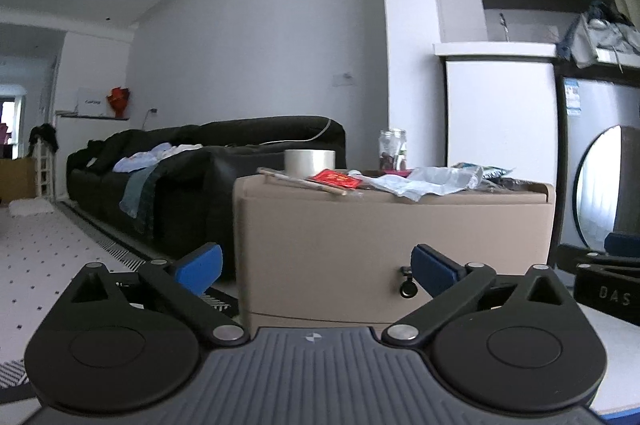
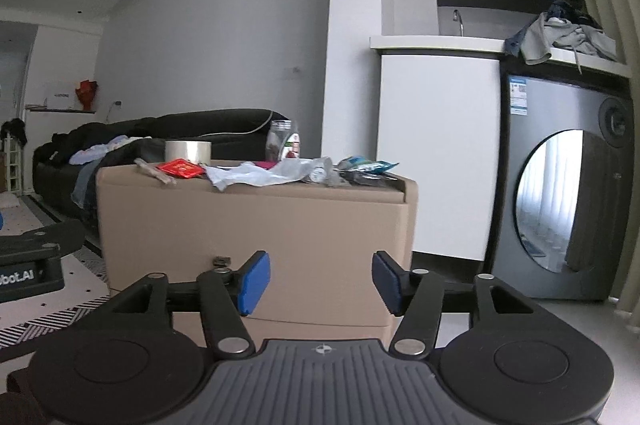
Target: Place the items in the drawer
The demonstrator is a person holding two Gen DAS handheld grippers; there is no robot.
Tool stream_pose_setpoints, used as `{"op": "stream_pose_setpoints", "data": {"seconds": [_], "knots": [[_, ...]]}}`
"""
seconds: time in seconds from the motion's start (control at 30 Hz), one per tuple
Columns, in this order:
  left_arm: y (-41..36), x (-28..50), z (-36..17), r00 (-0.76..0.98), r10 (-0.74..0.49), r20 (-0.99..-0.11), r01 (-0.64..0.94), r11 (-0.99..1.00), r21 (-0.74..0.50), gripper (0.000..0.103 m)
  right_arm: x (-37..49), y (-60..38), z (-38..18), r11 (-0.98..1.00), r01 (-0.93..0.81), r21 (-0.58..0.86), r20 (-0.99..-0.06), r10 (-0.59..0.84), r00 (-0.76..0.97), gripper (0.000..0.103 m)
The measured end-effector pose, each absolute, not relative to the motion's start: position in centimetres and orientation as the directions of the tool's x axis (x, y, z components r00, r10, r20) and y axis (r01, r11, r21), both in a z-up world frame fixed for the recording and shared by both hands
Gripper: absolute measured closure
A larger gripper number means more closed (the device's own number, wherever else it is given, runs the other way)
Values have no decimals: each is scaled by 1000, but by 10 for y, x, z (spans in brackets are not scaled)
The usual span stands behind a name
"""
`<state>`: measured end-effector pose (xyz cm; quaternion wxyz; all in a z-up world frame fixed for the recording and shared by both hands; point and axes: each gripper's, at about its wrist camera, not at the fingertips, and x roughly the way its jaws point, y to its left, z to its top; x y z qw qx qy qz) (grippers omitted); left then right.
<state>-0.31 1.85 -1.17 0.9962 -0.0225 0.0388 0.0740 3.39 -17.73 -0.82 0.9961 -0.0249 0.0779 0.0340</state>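
The left gripper is hovering low in front of a beige cabinet, its blue fingers standing wide apart with nothing between them. The right gripper is hanging beside it at about the same height, its fingers also spread and holding nothing. Both are pointing at the cabinet's front, where a small dark keyhole is sitting on the closed drawer; in the right wrist view a small dark fitting is showing just above the left finger.

The things to be stored are lying on the cabinet's top. A roll of clear tape is standing at the back left, with wooden sticks lying near the front left edge. A red packet is resting just beside the sticks. A crumpled clear plastic bag is spreading across the middle, and a glass jar is standing upright behind it. A blue-green wrapper is lying toward the right end.

A black sofa strewn with clothes is running along the wall to the left. To the right, a grey washing machine is standing under a counter with a pile of clothes heaped on top.
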Motion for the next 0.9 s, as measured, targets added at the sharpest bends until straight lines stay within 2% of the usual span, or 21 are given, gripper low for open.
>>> {"op": "stream_pose_setpoints", "data": {"seconds": [0.3, 0.43, 0.57, 0.67, 0.9], "knots": [[28, -30, -27, 987, 149, -63, -150, 989, -13, 0, 27, -173, -33, 996, -83, -12, -223, 79, 972, 31], [27, -35, -33, 988, 127, -84, -128, 992, -13, 0, 16, -169, -41, 991, -127, -29, -205, 119, 971, 25], [24, -35, -41, 986, 115, -120, -115, 993, 6, 0, 11, -164, -41, 990, -124, -73, -179, 109, 978, 24], [25, -35, -45, 985, 104, -140, -106, 994, -3, 0, 10, -165, -40, 991, -120, -60, -176, 108, 979, 21], [26, -36, -50, 983, 89, -163, -93, 995, -22, 0, 8, -169, -48, 993, -118, -24, -196, 111, 974, 21]]}}
